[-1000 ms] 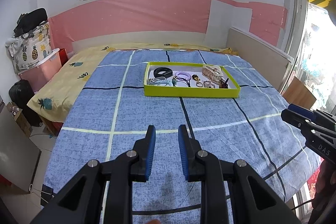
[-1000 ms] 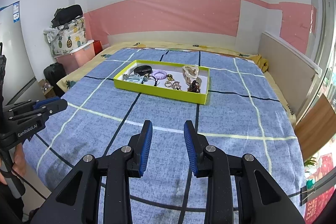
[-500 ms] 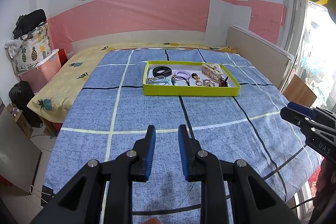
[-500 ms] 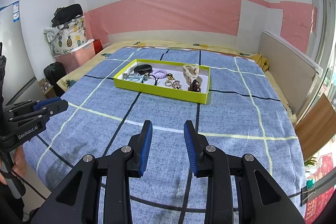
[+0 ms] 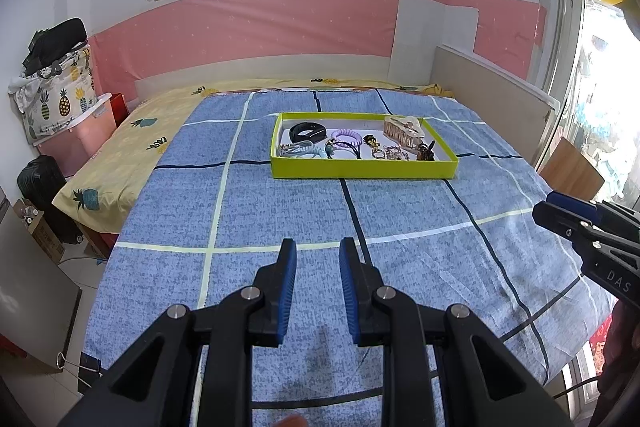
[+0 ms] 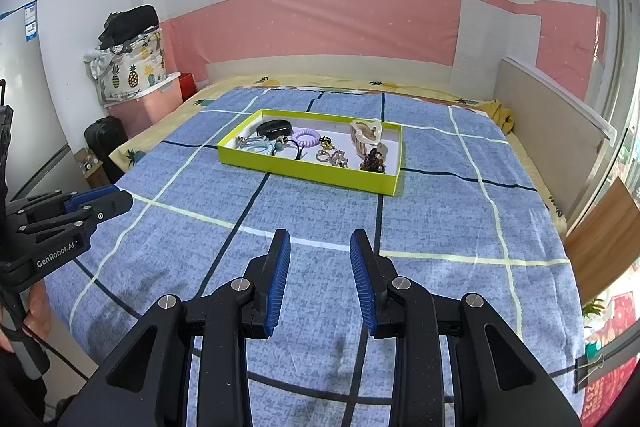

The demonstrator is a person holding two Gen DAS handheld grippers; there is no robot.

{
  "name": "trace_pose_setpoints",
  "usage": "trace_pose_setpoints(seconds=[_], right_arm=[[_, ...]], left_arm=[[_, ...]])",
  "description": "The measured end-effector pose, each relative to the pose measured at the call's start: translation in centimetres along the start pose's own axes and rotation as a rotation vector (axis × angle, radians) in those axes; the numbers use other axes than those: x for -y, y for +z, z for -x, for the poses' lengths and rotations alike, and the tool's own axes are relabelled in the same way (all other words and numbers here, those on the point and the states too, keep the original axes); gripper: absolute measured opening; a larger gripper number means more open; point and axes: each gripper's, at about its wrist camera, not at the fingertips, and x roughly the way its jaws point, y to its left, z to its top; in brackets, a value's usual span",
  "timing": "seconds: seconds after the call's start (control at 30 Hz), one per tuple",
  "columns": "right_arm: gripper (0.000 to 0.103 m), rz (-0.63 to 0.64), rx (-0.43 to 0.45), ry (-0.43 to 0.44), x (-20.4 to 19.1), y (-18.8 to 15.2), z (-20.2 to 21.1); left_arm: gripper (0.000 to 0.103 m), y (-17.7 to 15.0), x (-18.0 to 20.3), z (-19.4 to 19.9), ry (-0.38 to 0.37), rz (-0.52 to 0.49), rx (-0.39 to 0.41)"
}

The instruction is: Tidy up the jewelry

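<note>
A yellow-green tray [image 5: 362, 171] [image 6: 304, 169] sits in the middle of the blue checked bed. It holds a black band [image 5: 307, 133], a purple coil hair tie [image 5: 346, 137] [image 6: 306, 136], a beige hair claw [image 5: 404, 133] [image 6: 365, 134], light blue hair ties [image 5: 304, 150], rings and small trinkets. My left gripper [image 5: 317, 251] is open and empty above the near part of the bed, well short of the tray. My right gripper [image 6: 320, 241] is open and empty, also well short. Each gripper shows at the edge of the other's view.
The blue cover [image 5: 280, 207] lies over a yellow pineapple sheet [image 5: 132, 143]. A pink storage box with a pineapple bag [image 6: 132, 75] and a black suitcase [image 6: 104, 139] stand left of the bed. A beige board [image 6: 548, 115] lines the bed's right side, by the window.
Both views have shifted slightly, with the tray sitting a little higher and farther in frame. The jaws of both grippers stay open. Nothing in the tray has moved.
</note>
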Motion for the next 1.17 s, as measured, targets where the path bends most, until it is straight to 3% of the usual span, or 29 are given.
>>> trace_pose_setpoints(seconds=[1.17], right_arm=[[0.032, 0.0, -0.006, -0.001, -0.02, -0.08, -0.16]], left_arm=[[0.023, -0.38, 0.2, -0.66, 0.021, -0.007, -0.021]])
